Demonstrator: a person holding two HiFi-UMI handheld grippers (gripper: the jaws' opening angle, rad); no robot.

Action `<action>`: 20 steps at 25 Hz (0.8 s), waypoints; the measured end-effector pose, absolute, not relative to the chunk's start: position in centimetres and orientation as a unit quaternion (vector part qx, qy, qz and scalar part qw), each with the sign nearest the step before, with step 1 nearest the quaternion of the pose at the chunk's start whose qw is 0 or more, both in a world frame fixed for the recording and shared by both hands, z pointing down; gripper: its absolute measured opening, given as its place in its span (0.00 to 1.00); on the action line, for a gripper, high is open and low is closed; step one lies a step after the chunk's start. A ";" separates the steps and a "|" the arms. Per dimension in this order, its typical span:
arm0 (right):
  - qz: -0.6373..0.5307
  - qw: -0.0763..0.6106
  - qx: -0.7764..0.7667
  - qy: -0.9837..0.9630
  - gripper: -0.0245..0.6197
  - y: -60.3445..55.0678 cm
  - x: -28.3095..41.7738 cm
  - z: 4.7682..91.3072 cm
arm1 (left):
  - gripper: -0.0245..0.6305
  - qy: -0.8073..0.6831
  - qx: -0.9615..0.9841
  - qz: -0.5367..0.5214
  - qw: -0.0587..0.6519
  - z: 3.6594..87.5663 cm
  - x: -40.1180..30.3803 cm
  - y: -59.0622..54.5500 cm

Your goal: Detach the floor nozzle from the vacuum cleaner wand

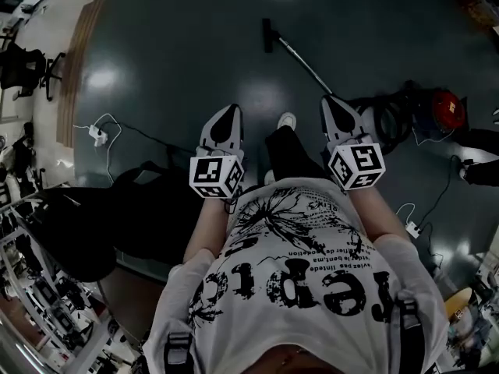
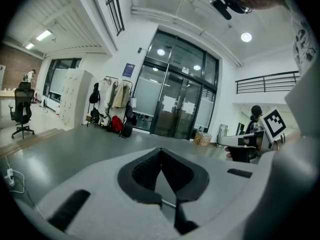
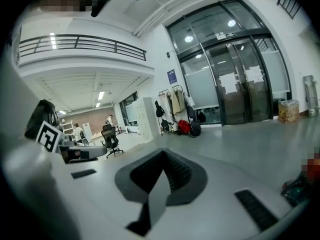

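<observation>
Approach stage: left gripper [image 1: 227,114] and right gripper [image 1: 334,106], both pressed together and empty, are well apart from the floor nozzle [image 1: 268,35]; next, reach the wand [image 1: 304,65] and spread.

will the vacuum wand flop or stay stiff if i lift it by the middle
Probably stiff: the wand looks like a straight thin tube. The floor nozzle at its far end likely weighs that end down. The dark hose toward the red canister may tug back.
</observation>
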State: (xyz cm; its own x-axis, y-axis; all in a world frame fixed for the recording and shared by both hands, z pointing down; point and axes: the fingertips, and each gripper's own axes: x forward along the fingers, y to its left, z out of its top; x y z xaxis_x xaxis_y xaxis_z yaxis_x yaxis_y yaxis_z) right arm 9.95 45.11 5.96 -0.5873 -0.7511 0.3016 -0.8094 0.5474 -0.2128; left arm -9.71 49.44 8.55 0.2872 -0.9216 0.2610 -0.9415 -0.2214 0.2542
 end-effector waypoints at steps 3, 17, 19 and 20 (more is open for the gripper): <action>0.160 0.099 0.438 -0.879 0.04 38.7 11.1 6.3 | 0.04 -0.603 0.775 0.032 0.187 8.5 -10.1 43.1; 0.180 0.150 0.469 -0.851 0.04 14.9 15.7 12.2 | 0.04 -0.586 0.772 0.059 0.241 14.1 -9.5 19.9; 0.189 0.157 0.470 -0.848 0.04 13.0 15.8 13.6 | 0.04 -0.572 0.778 0.068 0.250 15.4 -8.8 17.3; 0.195 0.159 0.474 -0.844 0.04 12.1 15.7 14.2 | 0.04 -0.562 0.783 0.075 0.254 16.1 -8.4 15.9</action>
